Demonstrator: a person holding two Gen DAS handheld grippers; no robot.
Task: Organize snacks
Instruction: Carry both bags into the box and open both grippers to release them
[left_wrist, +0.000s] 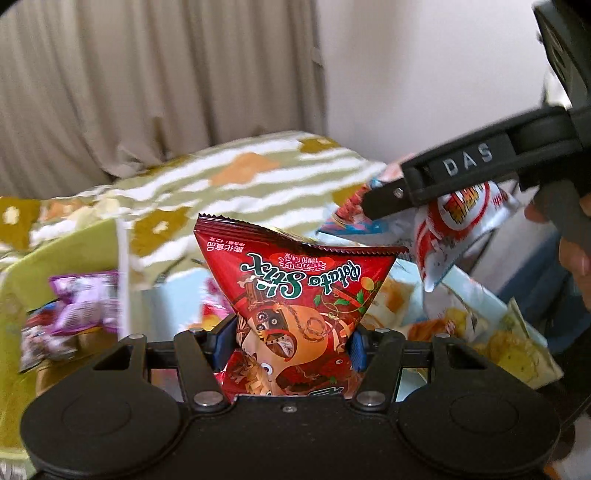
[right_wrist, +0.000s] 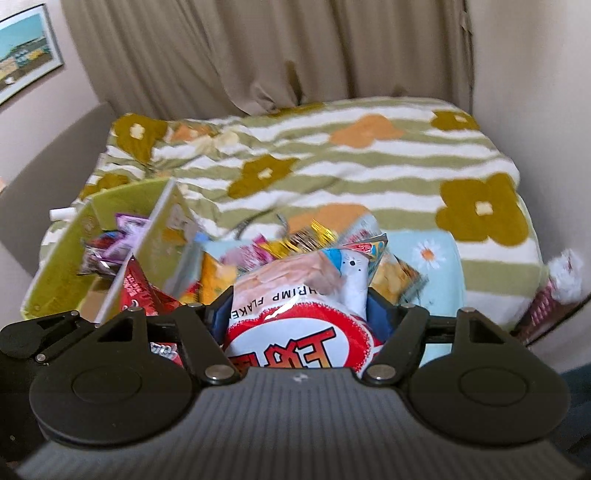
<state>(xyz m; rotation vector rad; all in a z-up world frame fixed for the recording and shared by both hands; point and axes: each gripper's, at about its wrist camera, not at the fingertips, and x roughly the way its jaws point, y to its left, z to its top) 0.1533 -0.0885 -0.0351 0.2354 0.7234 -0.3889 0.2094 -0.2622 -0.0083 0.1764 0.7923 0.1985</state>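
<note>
My left gripper (left_wrist: 293, 345) is shut on a red Potato Stix bag (left_wrist: 299, 291), held upright above the snack boxes. My right gripper (right_wrist: 295, 314) is shut on a white and red shrimp flakes bag (right_wrist: 295, 314). It also shows in the left wrist view (left_wrist: 384, 206) at the upper right, holding that same bag (left_wrist: 461, 221). The red bag also shows in the right wrist view (right_wrist: 140, 291) at the left. A green box (right_wrist: 55, 266) holds purple snack packs (right_wrist: 125, 232). A light blue box (right_wrist: 439, 266) holds several mixed snack bags (right_wrist: 295, 243).
Both boxes sit on a bed with a green striped flower blanket (right_wrist: 332, 166). A beige curtain (right_wrist: 258, 55) hangs behind it. A pale wall (right_wrist: 535, 92) stands at the right. A loose snack pack (right_wrist: 550, 295) lies at the bed's right edge.
</note>
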